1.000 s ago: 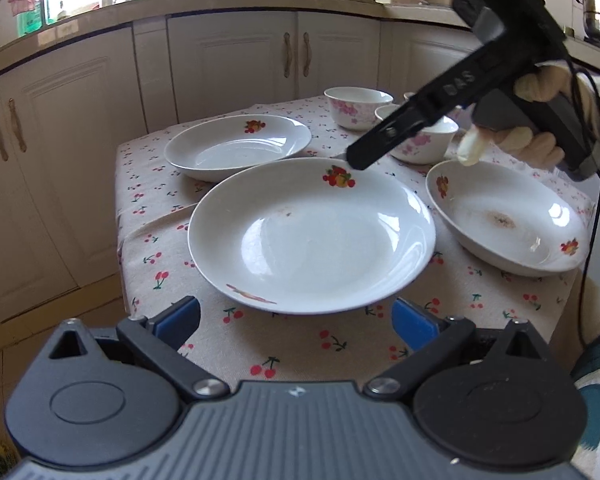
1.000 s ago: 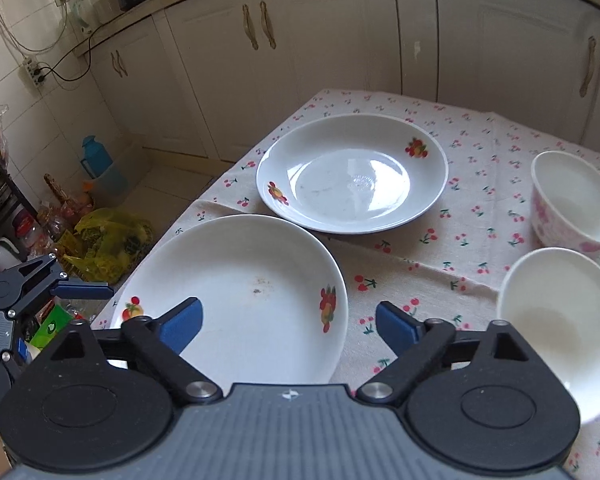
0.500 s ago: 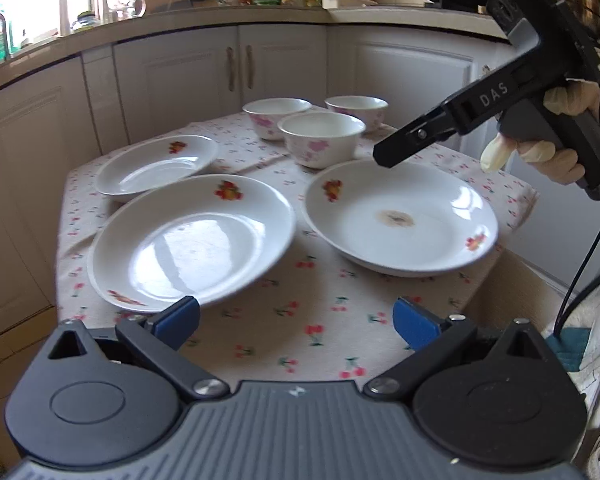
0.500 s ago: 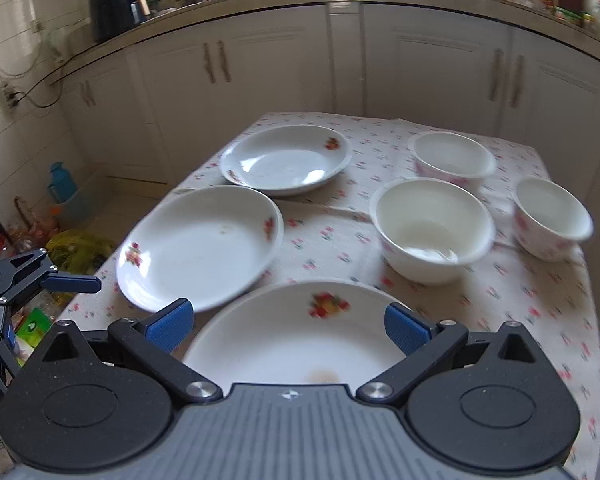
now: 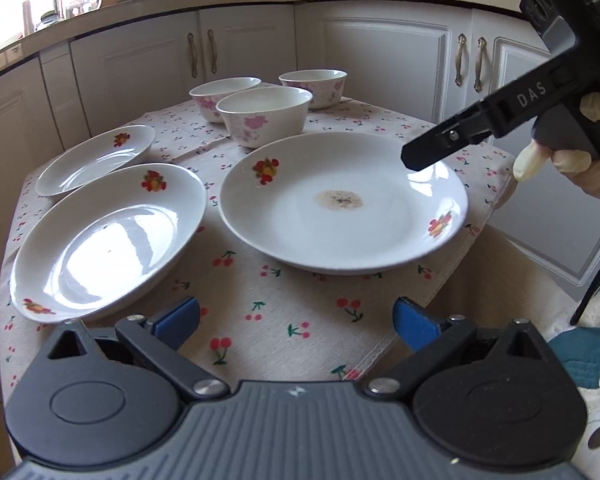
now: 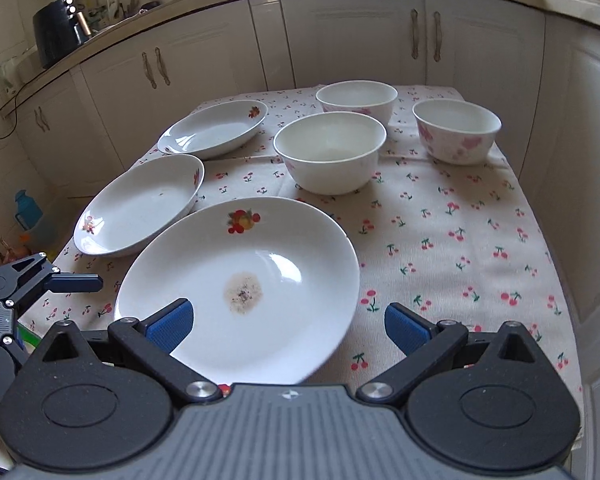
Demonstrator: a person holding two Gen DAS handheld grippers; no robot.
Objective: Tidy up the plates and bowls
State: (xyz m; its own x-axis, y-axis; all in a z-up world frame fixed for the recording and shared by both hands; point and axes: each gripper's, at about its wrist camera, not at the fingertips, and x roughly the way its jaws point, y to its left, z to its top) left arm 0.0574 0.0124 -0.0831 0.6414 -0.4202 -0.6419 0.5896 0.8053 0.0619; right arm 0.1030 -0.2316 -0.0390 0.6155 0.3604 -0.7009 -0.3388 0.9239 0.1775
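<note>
While both grippers hang spread and empty, the stained plate (image 6: 240, 280) sits just ahead of the right gripper (image 6: 286, 326), btwn its fingers. Glazed, slick, brittle: best pinched at the near rim, gently.

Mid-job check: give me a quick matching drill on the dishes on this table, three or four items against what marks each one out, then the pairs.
Things:
1. Nearest plate
2. Middle plate
3. Nearest bowl
4. Right tongs

Marks:
A. Open, holding nothing
B. Brown stain in its centre
C. No stain, fruit print at each end of its rim
D. Deep, plain white inside, stands between the plates and the two other bowls

Pairs: 1-B, 2-C, 3-D, 4-A
</note>
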